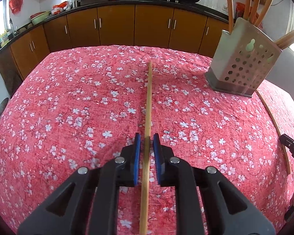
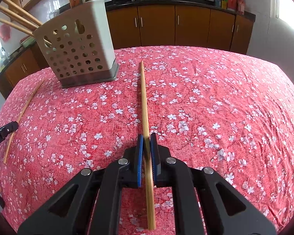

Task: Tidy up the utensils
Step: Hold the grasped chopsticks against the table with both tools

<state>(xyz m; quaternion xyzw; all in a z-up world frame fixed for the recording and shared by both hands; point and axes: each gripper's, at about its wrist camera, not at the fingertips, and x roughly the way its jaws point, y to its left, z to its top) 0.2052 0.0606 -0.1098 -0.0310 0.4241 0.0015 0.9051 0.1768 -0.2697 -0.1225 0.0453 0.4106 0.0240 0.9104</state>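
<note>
Two loose chopsticks lay on the red floral tablecloth [image 1: 68, 101], one under each gripper. In the left wrist view, the left gripper [image 1: 146, 137] sat at lower centre with its blue pads a little apart, straddling the left chopstick [image 1: 148, 101], which ran from the bottom edge up to mid-frame; gaps showed on both sides, so the pads were not pinching it. In the right wrist view, the right gripper [image 2: 146, 137] stood at lower centre with its pads drawn close around the right chopstick [image 2: 144, 98]; the right pad seemed to touch it, though a firm pinch could not be confirmed. Each view also caught the other chopstick at its edge, beside the tip of the other gripper.

One perforated metal utensil holder [image 1: 243, 66] stood upright on the cloth, upper right in the left view and upper left in the right view. It held several wooden chopsticks [image 2: 19, 19] and some orange-brown handles [image 1: 250, 0]; their exact count could not be told.
</note>
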